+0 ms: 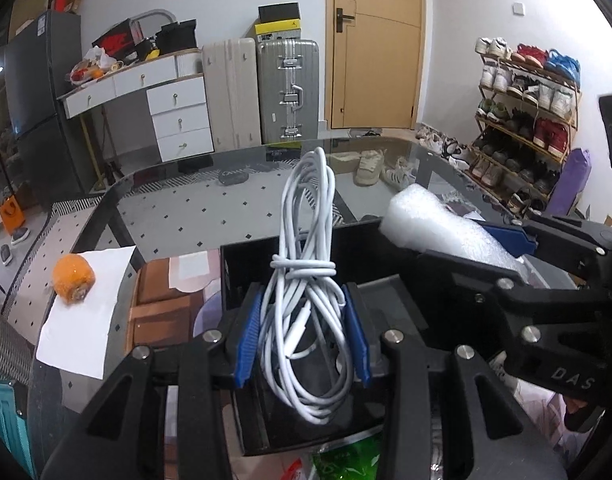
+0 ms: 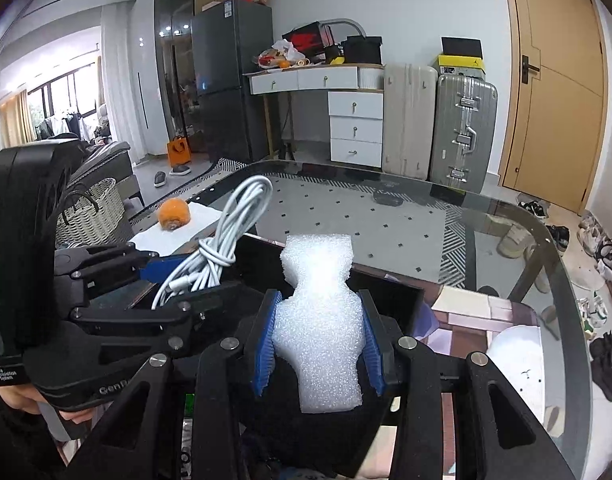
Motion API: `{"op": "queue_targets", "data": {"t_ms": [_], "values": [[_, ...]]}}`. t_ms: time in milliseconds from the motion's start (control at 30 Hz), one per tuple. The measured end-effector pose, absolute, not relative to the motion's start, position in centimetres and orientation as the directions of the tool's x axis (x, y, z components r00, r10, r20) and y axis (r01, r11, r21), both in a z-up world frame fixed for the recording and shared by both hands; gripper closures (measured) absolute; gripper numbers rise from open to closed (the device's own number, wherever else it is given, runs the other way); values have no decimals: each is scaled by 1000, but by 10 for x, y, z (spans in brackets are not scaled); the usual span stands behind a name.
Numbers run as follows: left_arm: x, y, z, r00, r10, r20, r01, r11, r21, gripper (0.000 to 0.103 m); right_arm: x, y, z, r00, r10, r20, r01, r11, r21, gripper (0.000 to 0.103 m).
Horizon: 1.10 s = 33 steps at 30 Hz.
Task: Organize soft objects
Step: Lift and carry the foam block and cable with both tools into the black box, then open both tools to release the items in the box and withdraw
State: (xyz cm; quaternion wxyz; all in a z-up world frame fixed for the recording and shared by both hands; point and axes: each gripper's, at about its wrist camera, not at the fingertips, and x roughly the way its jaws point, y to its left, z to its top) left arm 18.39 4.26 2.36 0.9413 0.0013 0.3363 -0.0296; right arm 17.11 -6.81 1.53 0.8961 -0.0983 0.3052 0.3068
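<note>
We hold both items over the black box (image 1: 242,272), ready to drop: left gripper (image 1: 302,336) clamps the cable (image 1: 306,208), right gripper (image 2: 319,344) pinches the foam (image 2: 319,300).

Cable (image 1: 306,280) left of foam (image 2: 319,320), both over the box (image 1: 242,264) (fruit (image 1: 73,279) farther left).

Even, fairly bright indoor light fills both views, daylight glowing from the windows (image 2: 38,112) at far left, the glass counter (image 1: 210,216) reflecting faintly, with strong fisheye bending and dark vignetted corners.
</note>
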Motion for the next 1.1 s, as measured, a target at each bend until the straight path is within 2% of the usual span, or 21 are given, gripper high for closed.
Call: {"op": "queue_targets", "data": {"t_ms": [267,333,467,500,533,600,633,667,700,800,933,1100], "values": [[179,34,18,772,-38,-634,81,996,39,65,177,-60,2,632,457,-626,-596,803,-16,65],[178,33,18,775,-38,-631,86,995,45,64,177,-61,3,632,460,-624,-597,802,-13,55],[177,38,19,773,-53,-632,80,997,14,59,170,-69,12,683,447,-577,-566,824,-32,28],[176,38,20,771,-60,-635,83,997,6,53,169,-72,15,689,448,-570,-559,829,-24,24],[175,38,20,770,-65,-635,85,996,0,40,168,-76,17,693,446,-566,-551,834,-18,23],[171,38,22,777,-85,-624,90,996,-22,26,164,-83,22,697,446,-561,-546,838,-13,16],[169,37,24,784,-79,-616,87,996,-17,16,162,-86,24,700,448,-556,-544,839,-10,15],[165,36,26,797,-62,-601,74,997,-6,10,160,-90,27,700,453,-552,-545,838,-4,11],[161,35,30,811,-48,-583,66,998,9,0,157,-95,29,699,457,-550,-544,839,7,6],[149,37,39,840,-14,-543,29,999,20,0,148,-109,36,708,455,-540,-534,845,12,0],[141,44,37,815,-32,-578,20,999,-27,0,128,-125,34,687,461,-562,-555,832,3,0],[116,53,34,813,-22,-581,-13,998,-56,0,106,-138,19,649,458,-608,-562,827,22,0]]}}
